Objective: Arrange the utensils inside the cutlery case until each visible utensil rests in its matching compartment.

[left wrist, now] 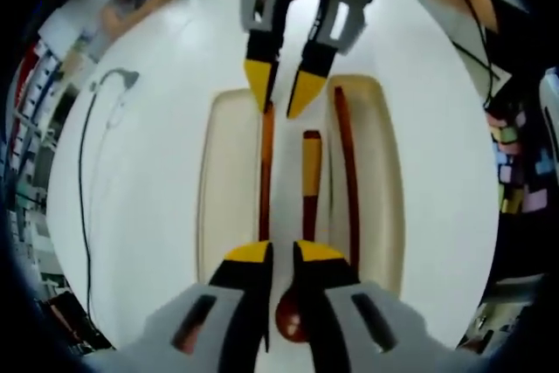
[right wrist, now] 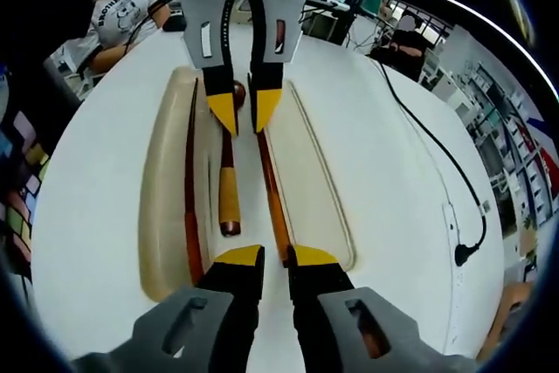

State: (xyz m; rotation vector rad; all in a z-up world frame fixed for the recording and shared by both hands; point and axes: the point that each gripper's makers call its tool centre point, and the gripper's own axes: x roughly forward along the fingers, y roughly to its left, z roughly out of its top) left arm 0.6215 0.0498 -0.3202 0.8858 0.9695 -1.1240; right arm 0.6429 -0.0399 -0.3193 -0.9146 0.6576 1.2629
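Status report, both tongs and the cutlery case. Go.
Left tongs open over the spoon. Right tongs open at the chopstick end. Second chopstick lies in cutlery case side compartment. Nothing in the way.

Shirt [right wrist: 122, 13] perhaps reads "BROTHER OLY".

A cream cutlery case [right wrist: 162, 216] with a smooth, matt plastic look lies on a glossy white table [right wrist: 393, 216]. Inside, a spoon [left wrist: 307, 207] and chopsticks [left wrist: 348, 172] show polished reddish-brown wood. Lower frame, gripper jaws appear as matt grey and black plastic with yellow tips.
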